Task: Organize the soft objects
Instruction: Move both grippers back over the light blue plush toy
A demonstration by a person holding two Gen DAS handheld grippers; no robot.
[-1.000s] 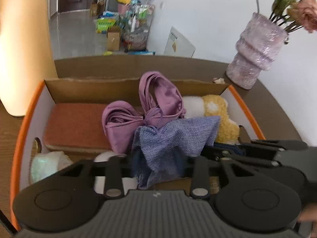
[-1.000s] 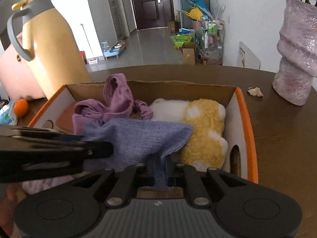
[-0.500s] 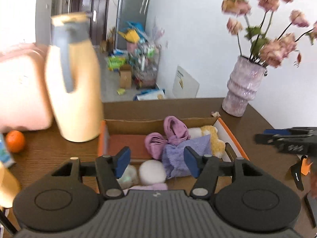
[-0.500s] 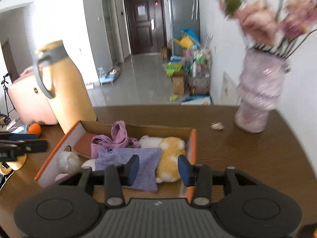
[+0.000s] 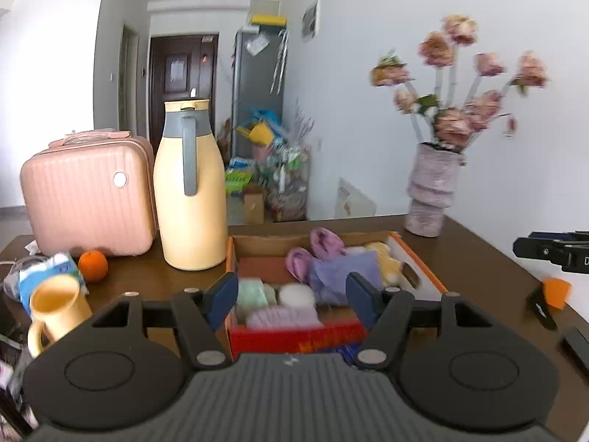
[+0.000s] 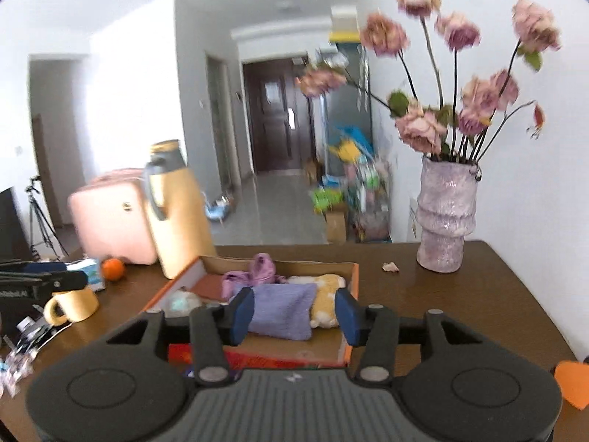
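Note:
An orange-edged cardboard box stands on the brown table. In it lie a blue-purple cloth pouch, a pink-purple fabric bundle, a yellow-white plush toy, a white ball, a pale green soft item and a rust-coloured pad. My left gripper is open and empty, held back above the box's near edge. My right gripper is open and empty, likewise pulled back. Each gripper shows at the other view's edge.
A yellow thermos jug, a pink case, an orange and a yellow mug stand left of the box. A vase of pink flowers stands at the back right. An orange item lies at the right.
Both grippers let go of the blue-purple pouch, which now lies in the box, opened, and drew back and up away from the box.

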